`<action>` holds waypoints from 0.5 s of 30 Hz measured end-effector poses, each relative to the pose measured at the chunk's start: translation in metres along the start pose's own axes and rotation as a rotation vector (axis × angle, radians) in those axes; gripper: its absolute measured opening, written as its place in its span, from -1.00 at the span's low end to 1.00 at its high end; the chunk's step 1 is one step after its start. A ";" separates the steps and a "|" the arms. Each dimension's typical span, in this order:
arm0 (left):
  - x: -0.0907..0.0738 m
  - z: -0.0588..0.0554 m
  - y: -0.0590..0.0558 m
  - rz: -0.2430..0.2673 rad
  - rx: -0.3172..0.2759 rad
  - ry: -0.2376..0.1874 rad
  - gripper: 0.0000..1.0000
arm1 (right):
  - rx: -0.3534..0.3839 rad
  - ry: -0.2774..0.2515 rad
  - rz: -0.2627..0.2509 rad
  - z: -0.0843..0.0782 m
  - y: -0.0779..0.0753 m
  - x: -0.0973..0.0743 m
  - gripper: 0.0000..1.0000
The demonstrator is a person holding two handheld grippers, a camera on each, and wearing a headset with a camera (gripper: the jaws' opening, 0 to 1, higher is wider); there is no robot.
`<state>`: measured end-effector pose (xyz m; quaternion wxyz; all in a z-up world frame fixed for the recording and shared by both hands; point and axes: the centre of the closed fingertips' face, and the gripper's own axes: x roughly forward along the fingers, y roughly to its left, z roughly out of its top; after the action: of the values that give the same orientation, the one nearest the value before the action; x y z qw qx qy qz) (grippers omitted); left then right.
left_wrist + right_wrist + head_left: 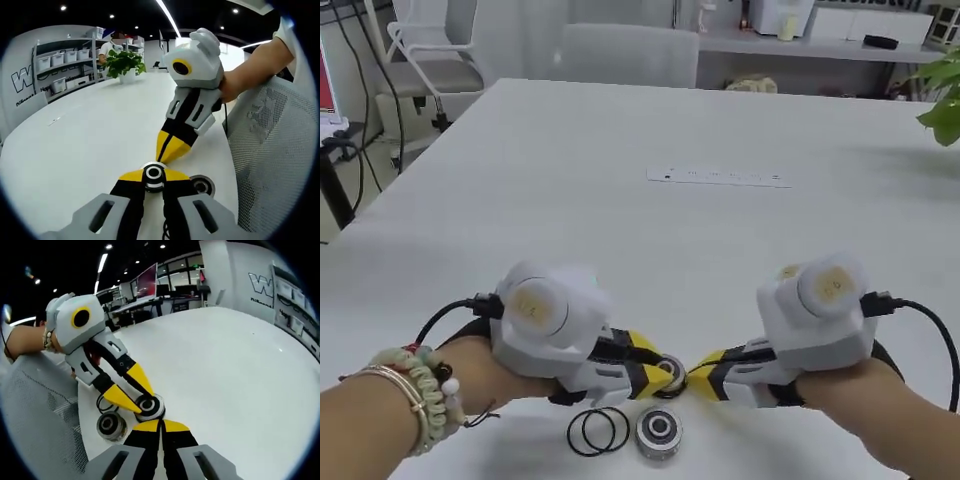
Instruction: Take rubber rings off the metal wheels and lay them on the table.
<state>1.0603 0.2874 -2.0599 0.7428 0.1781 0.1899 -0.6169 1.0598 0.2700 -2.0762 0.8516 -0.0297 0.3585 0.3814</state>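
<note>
looking down, head view – left gripper (662, 374) clamps a metal wheel (671, 369), right gripper (696, 377) touching it with closed tips; rubber rings (598, 430) and second wheel (659, 433) on the table (620, 200) nearby. left gripper view: wheel pinched in its jaws. right gripper view – jaws pressed together.

The pale grey tabletop (620, 180) is wide and smooth, with most of its surface bare. At its near edge two thin black rubber rings (598, 431) lie flat and overlap each other, and just to their right a metal wheel (659, 432) lies on its side, close beside them. Well apart from these, near the middle, lies a long flat white strip (718, 177), and a leafy plant (124, 65) in a white pot stands toward the far end.
</note>
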 end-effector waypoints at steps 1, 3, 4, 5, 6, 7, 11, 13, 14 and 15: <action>0.000 0.000 0.000 0.000 -0.003 0.000 -0.86 | 0.037 -0.011 0.005 0.001 0.000 -0.001 -1.00; 0.000 0.000 0.000 0.000 -0.006 -0.002 -0.86 | 0.105 -0.035 0.014 0.003 -0.002 -0.002 -1.00; 0.000 0.001 0.000 0.000 -0.006 -0.002 -0.86 | 0.126 -0.046 0.016 0.004 -0.002 -0.002 -1.00; 0.000 0.001 0.000 0.001 -0.005 -0.002 -0.86 | 0.150 -0.058 0.021 0.005 -0.002 -0.003 -1.00; 0.000 0.001 0.000 0.001 -0.005 -0.002 -0.86 | 0.179 -0.071 0.029 0.006 -0.002 -0.003 -1.00; 0.000 0.001 0.000 0.001 -0.005 -0.003 -0.86 | 0.199 -0.086 0.040 0.009 -0.001 -0.003 -1.00; 0.000 0.001 0.000 -0.002 0.001 -0.005 -0.86 | 0.282 -0.087 0.072 0.008 0.002 -0.005 -1.00; 0.000 0.000 0.000 -0.004 0.014 -0.002 -0.86 | 0.265 -0.086 0.067 0.009 0.004 -0.004 -1.00; 0.001 0.000 0.000 -0.003 0.016 -0.001 -0.86 | 0.263 -0.083 0.066 0.009 0.005 -0.004 -1.00; 0.001 0.001 0.000 -0.001 0.020 -0.001 -0.86 | 0.268 -0.082 0.065 0.009 0.005 -0.004 -1.00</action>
<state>1.0604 0.2862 -2.0598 0.7407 0.1849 0.1835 -0.6192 1.0599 0.2737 -2.0652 0.8490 0.1115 0.3720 0.3584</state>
